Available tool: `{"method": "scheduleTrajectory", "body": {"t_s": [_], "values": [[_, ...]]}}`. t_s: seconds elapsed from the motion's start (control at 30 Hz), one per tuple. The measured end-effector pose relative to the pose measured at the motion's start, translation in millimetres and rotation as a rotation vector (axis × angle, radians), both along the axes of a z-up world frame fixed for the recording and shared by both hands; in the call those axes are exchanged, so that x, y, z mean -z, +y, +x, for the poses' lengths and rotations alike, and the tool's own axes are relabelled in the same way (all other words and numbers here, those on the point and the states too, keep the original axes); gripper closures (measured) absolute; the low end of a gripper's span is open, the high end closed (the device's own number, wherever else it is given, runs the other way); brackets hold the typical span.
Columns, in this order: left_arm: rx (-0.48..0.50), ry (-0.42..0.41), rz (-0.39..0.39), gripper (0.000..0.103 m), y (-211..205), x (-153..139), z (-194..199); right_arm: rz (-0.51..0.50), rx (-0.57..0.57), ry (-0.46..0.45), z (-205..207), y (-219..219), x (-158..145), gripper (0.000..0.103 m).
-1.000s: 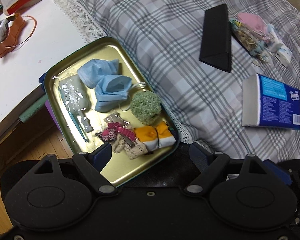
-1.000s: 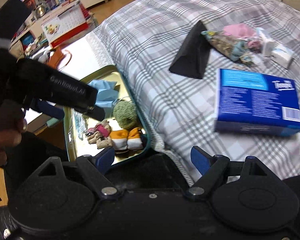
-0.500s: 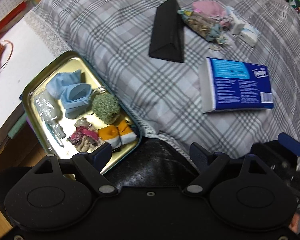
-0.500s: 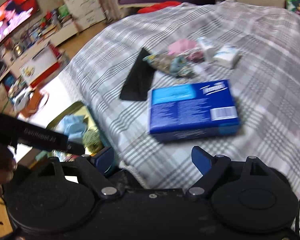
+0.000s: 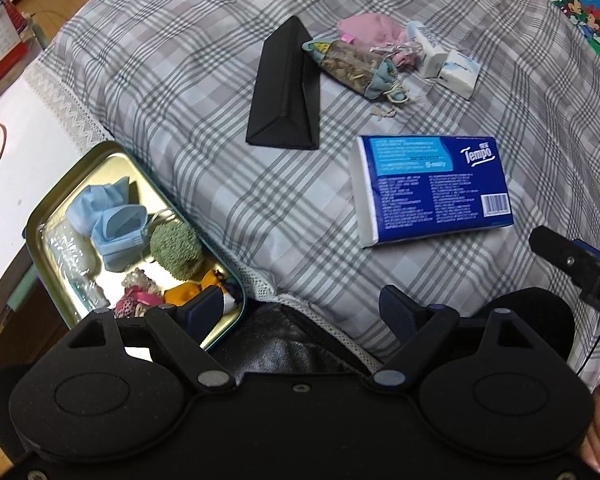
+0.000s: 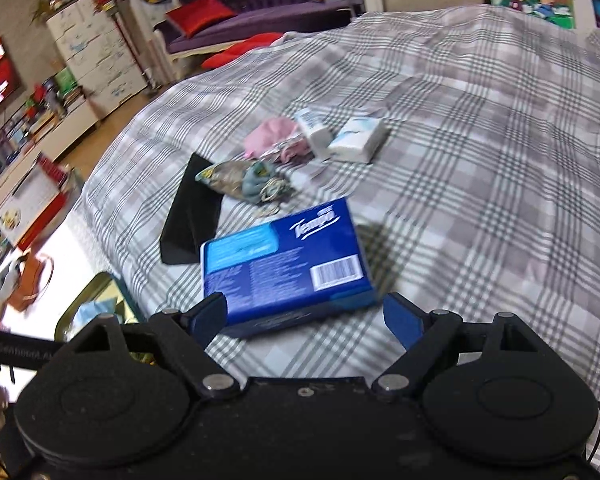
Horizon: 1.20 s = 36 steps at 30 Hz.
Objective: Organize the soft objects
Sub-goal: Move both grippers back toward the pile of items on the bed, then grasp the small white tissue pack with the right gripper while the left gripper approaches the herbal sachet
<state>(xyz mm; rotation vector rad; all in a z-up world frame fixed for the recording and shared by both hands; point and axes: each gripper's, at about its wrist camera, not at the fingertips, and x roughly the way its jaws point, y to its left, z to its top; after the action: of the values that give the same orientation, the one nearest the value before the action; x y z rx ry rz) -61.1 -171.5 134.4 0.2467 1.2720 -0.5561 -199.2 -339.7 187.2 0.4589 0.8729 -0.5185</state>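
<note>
My left gripper [image 5: 300,312] hangs open and empty over the near edge of the plaid bed cover [image 5: 204,80]. To its left, a gold tin tray [image 5: 100,152] holds blue face masks [image 5: 116,220], a green fuzzy ball [image 5: 176,250] and small cloth pieces. My right gripper [image 6: 304,316] is open just above the near end of a blue tissue pack [image 6: 284,264]; its pads do not press on it. That tissue pack [image 5: 432,188] lies flat on the bed. Further back lie a patterned pouch [image 5: 352,66], a pink cloth [image 5: 370,30] and two small tissue packets [image 5: 458,72].
A black triangular case [image 5: 286,92] lies on the bed between tray and pouch. A white table [image 5: 16,160] borders the bed on the left, with the tray at its edge. Furniture and a purple sofa [image 6: 252,8] stand far behind.
Both views have swung right, away from the tray and toward the middle of the bed. The blue tissue pack now sits directly ahead of the right gripper's fingers. Both grippers stay open.
</note>
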Motion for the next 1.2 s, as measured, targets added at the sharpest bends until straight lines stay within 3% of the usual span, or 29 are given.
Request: {"method": "scheduleTrajectory", "body": {"t_s": [0.6, 1.03, 1.2], "values": [[0.031, -0.036, 0.002, 0.021, -34, 8, 18, -0.100, 0.179, 0.058, 28, -50, 22, 0.012], [0.059, -0.070, 0.007, 0.021, -74, 18, 34, -0.034, 0.268, 0.086, 81, -108, 45, 0.011], [0.063, -0.064, 0.003, 0.021, -86, 23, 45, -0.058, 0.301, 0.091, 105, -138, 49, 0.011]]}}
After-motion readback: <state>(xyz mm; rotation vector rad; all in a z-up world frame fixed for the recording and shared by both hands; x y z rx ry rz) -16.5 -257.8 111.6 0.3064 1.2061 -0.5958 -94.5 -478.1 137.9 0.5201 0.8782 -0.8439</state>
